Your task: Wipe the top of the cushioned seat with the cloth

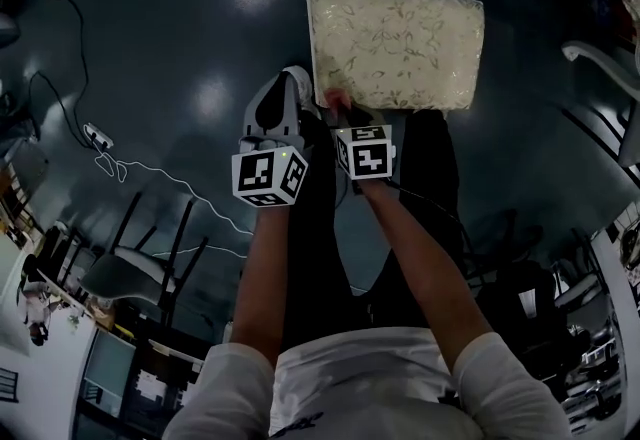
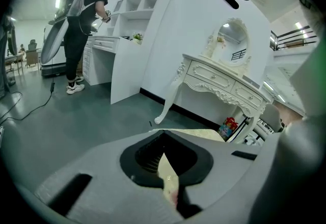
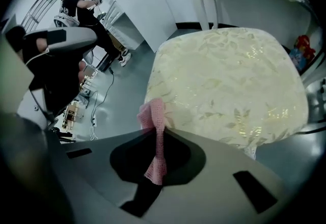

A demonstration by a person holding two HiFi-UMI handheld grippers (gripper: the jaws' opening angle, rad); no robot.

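Note:
The cushioned seat (image 1: 395, 48) has a cream, leaf-patterned top and stands on the dark floor just ahead of me. It fills the right gripper view (image 3: 229, 80), and a strip of it shows past the left gripper's body (image 2: 204, 134). My right gripper (image 3: 155, 139) is shut on a pink cloth (image 3: 154, 116), which sticks up between its jaws at the seat's near left corner. In the head view the cloth (image 1: 335, 98) and the right gripper (image 1: 342, 113) are at the seat's near edge. My left gripper (image 1: 292, 83) hangs beside the seat's left corner, its jaws (image 2: 165, 167) shut with nothing seen between them.
A white carved dressing table (image 2: 224, 83) with a mirror stands behind the seat, with a colourful bag (image 2: 229, 127) under it. A person (image 2: 84, 29) works at white shelves far left. A cable (image 1: 150, 168) lies on the floor, and chairs (image 1: 140, 263) stand behind me.

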